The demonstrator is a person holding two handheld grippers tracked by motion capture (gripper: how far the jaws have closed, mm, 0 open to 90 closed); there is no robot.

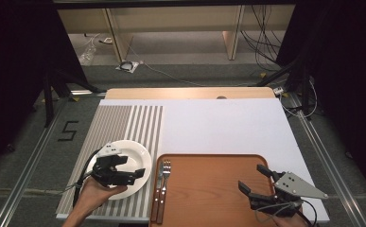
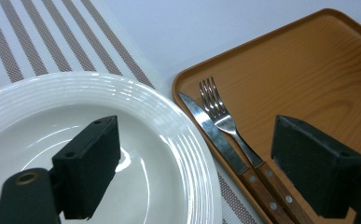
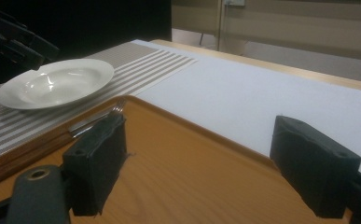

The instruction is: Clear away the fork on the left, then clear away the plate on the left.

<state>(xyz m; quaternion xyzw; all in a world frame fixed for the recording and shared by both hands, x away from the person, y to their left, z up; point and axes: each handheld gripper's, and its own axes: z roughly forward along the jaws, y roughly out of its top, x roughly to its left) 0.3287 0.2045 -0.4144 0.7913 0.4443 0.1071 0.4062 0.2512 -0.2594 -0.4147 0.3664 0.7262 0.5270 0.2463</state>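
- High view: left gripper (image 1: 132, 166) over the white plate (image 1: 140, 153), jaws spread wide, gripping nothing.
- Plate resting on the striped placemat (image 1: 119, 123), just left of the wooden tray (image 1: 209, 189).
- Left gripper view: one jaw above the plate's bowl, the other above the tray; knife (image 2: 215, 140) and fork (image 2: 225, 121) side by side at the tray's near edge.
- Right gripper (image 1: 255, 178) over the tray's right part, jaws wide, empty.

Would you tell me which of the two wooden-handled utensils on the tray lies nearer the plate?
The knife: it lies along the tray's left edge beside the plate, while the fork lies on its right.
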